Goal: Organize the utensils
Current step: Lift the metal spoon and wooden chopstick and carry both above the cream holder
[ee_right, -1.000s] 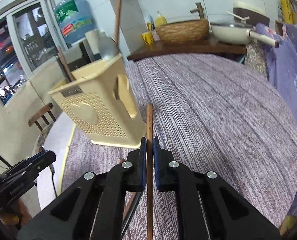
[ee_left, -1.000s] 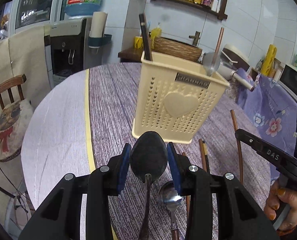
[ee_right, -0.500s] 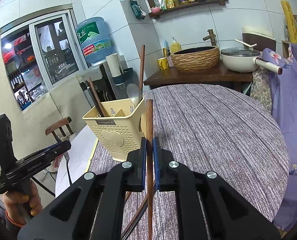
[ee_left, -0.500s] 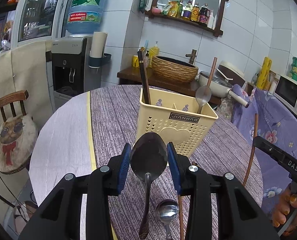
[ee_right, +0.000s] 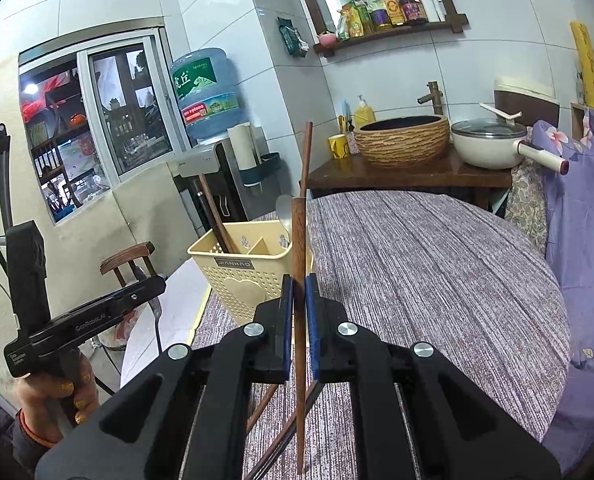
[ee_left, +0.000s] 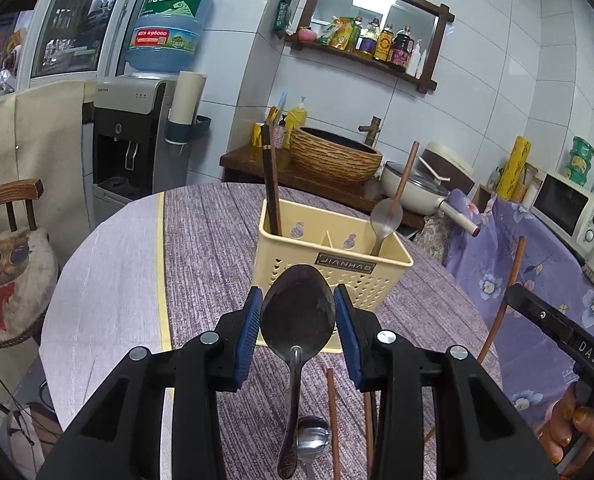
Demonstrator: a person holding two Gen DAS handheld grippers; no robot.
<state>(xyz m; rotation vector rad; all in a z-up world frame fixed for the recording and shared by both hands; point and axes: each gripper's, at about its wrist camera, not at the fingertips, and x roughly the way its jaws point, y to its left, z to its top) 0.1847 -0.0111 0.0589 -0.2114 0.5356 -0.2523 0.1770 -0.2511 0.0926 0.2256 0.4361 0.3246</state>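
Caddy (ee_left: 333,258) holds one chopstick (ee_left: 271,184) and one spoon (ee_left: 385,216). Left tongs (ee_left: 297,320) grasp a dark spoon (ee_left: 297,314); right tongs (ee_right: 299,312) clench a brown chopstick (ee_right: 298,272). Spoon (ee_left: 313,438) and chopsticks (ee_left: 332,420) remain on the counter (ee_left: 201,240).

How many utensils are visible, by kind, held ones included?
Spoons: 3, namely held spoon, holder spoon, table spoon
Chopsticks: at least 4, namely held chopstick, two table chopsticks, holder chopsticks (one or two, unclear)
Total: at least 7
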